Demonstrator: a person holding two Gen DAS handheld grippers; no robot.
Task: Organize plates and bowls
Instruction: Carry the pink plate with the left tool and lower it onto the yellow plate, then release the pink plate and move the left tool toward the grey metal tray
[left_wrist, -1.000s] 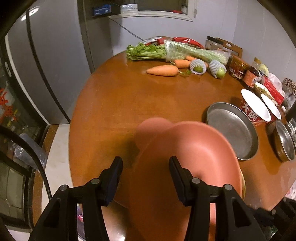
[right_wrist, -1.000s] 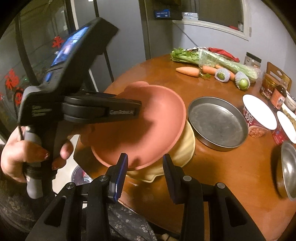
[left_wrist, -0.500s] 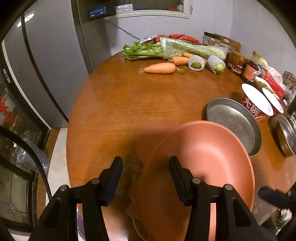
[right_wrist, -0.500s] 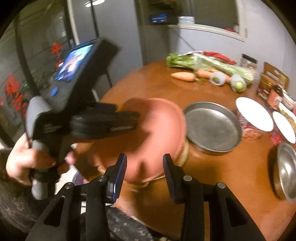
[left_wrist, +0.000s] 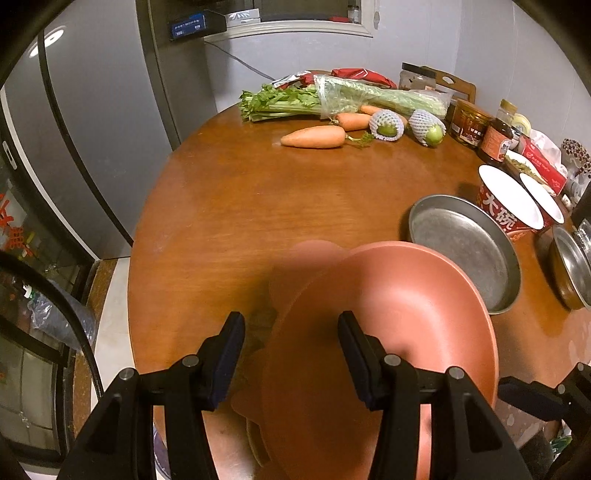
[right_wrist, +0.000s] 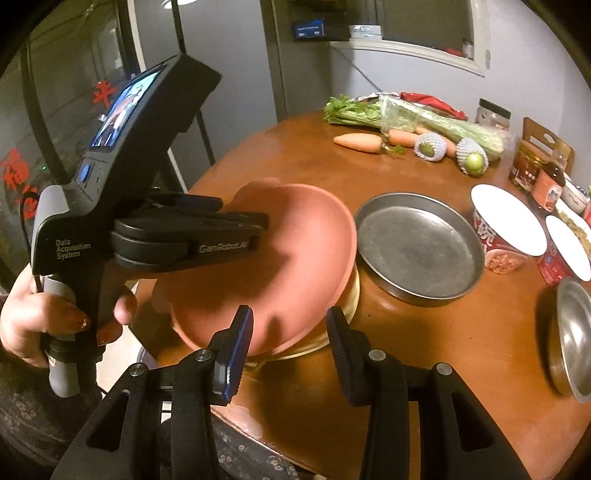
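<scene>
A smooth pink plate (right_wrist: 266, 258) sits tilted on a yellow bowl (right_wrist: 351, 295) at the table (left_wrist: 229, 206) near edge. Left gripper (left_wrist: 291, 354) spread; right gripper (right_wrist: 290, 343) just widened, nothing pinched; plate lies lower than before.

- The terracotta-pink plate (right_wrist: 273, 266), matte, with a rounded tab at its far edge, sat tilted atop a pale yellow dish (right_wrist: 347, 295) near the table's front edge.
- A round metal pan (right_wrist: 417, 243), empty, lay flat just right of it.
- A steel bowl (right_wrist: 576, 336) sat further right.
</scene>
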